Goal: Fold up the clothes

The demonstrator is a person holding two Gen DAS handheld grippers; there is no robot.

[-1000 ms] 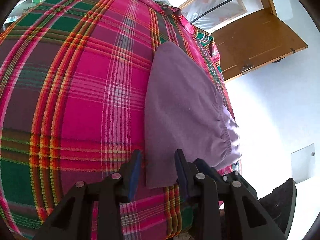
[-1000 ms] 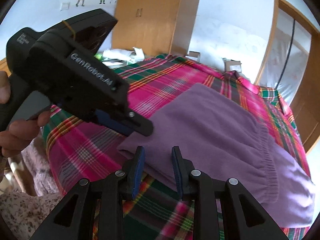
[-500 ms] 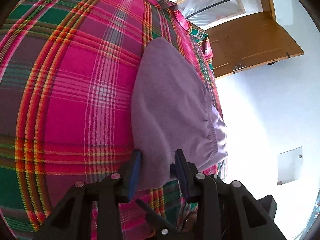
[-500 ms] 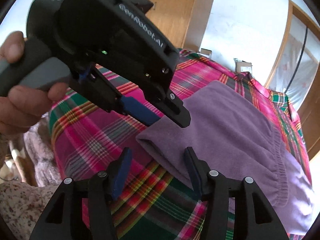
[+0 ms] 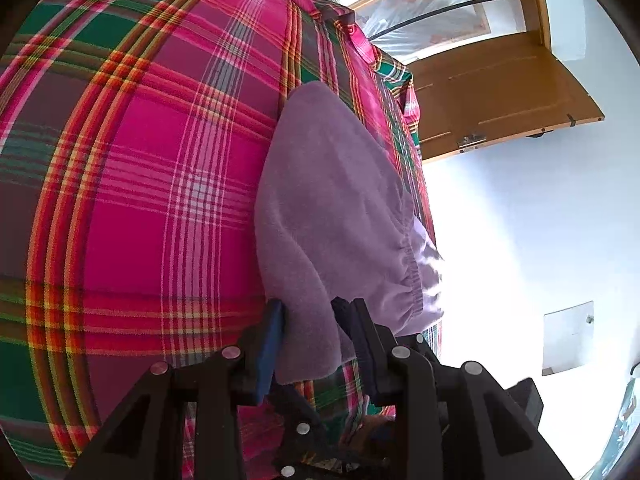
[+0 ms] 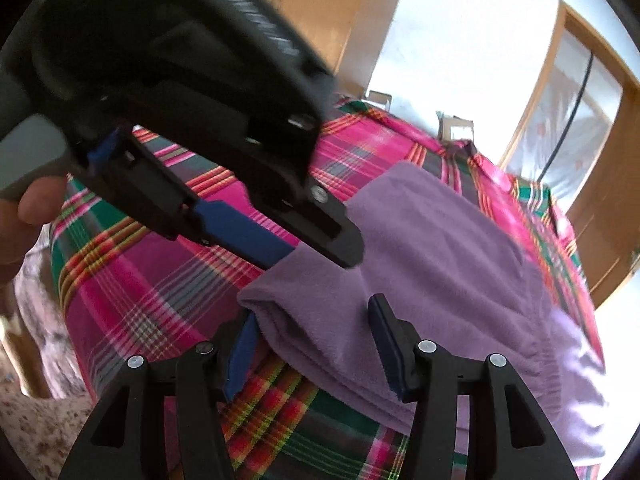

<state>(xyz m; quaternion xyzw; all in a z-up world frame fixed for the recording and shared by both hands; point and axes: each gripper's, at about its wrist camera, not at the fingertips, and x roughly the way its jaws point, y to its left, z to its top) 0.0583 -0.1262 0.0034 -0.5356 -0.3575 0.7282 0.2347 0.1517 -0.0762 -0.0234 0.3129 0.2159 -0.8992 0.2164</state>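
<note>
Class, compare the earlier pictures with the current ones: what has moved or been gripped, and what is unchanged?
The left gripper advanced onto the near corner of the purple garment, its jaws now around the fabric. The right gripper opened wider and moved up to the folded edge. The garment stays folded on the plaid bedcover.

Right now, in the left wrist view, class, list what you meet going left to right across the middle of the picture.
plaid bedspread → purple garment → wooden door
</note>
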